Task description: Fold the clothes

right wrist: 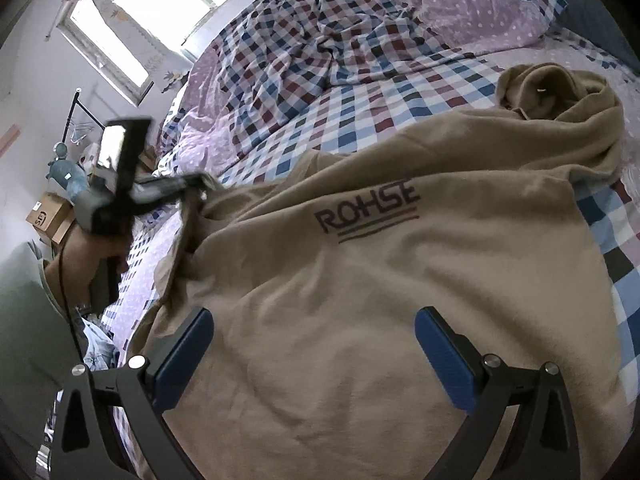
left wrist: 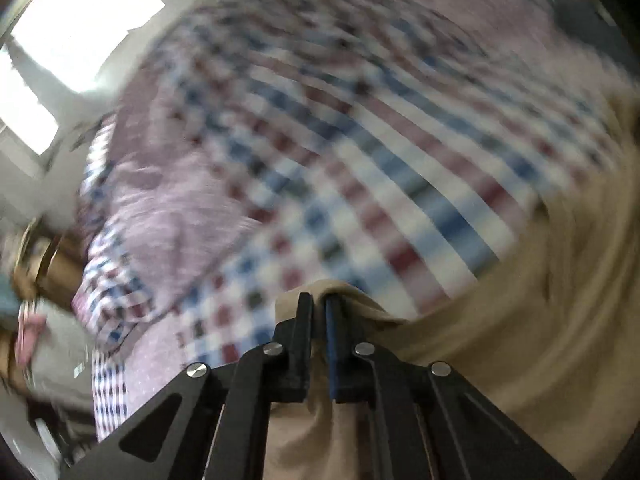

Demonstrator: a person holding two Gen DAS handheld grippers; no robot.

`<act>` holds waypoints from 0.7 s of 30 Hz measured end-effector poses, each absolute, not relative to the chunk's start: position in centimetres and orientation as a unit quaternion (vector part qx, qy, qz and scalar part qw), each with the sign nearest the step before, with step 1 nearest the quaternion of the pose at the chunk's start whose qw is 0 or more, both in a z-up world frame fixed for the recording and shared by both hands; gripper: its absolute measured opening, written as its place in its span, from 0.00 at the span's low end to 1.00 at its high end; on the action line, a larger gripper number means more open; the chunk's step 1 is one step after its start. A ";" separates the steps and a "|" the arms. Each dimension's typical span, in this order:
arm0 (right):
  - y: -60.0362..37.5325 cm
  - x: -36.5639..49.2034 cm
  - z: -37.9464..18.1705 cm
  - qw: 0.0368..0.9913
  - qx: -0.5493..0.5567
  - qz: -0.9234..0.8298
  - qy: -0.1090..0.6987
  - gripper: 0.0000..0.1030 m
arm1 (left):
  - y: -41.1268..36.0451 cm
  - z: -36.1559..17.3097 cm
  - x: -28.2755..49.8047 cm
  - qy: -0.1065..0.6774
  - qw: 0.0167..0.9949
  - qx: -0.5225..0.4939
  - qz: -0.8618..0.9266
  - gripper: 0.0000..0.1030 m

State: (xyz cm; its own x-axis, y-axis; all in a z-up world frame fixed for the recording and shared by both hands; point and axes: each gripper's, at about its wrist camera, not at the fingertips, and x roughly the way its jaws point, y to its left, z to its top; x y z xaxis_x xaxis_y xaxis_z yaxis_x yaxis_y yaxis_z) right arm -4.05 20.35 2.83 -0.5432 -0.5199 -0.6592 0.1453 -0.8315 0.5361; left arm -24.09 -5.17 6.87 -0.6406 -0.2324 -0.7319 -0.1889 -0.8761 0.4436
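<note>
Left claw (left wrist: 319,300): pinching beige sweatshirt (right wrist: 400,280) edge, lifting.
Right claw (right wrist: 314,354): hovering wide, gripping nothing.
Risk: fabric slipping free, bunching on bed (right wrist: 360,100) mid-fold.

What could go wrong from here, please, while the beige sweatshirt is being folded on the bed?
1. The left tool pinches only a small bunch of the beige sweatshirt; its view is motion-blurred, so a quick pull might slip the cloth free.
2. The right tool is open above the sweatshirt, holding nothing, so one-sided lifting may skew the fold.
3. The hood lies crumpled and could get folded in unevenly.
</note>
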 end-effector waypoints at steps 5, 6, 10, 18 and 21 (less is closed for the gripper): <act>20.2 -4.1 2.5 0.196 0.442 -0.849 -0.212 1.00 | -12.0 11.6 -24.8 -0.132 0.080 0.399 -0.904 0.05; 20.2 -4.1 2.4 0.196 0.443 -0.849 -0.212 1.00 | -13.8 12.4 -24.6 -0.110 0.097 0.390 -0.909 0.05; 20.0 -4.1 2.4 0.198 0.444 -0.848 -0.209 1.00 | -21.3 15.4 -22.3 -0.019 0.171 0.354 -0.919 0.04; 19.6 -4.1 2.2 0.200 0.448 -0.849 -0.199 1.00 | -37.9 13.8 -15.0 0.130 0.323 0.367 -0.863 0.04; 19.3 -4.1 1.9 0.200 0.451 -0.848 -0.194 1.00 | -41.3 10.2 -12.2 0.158 0.379 0.404 -0.818 0.05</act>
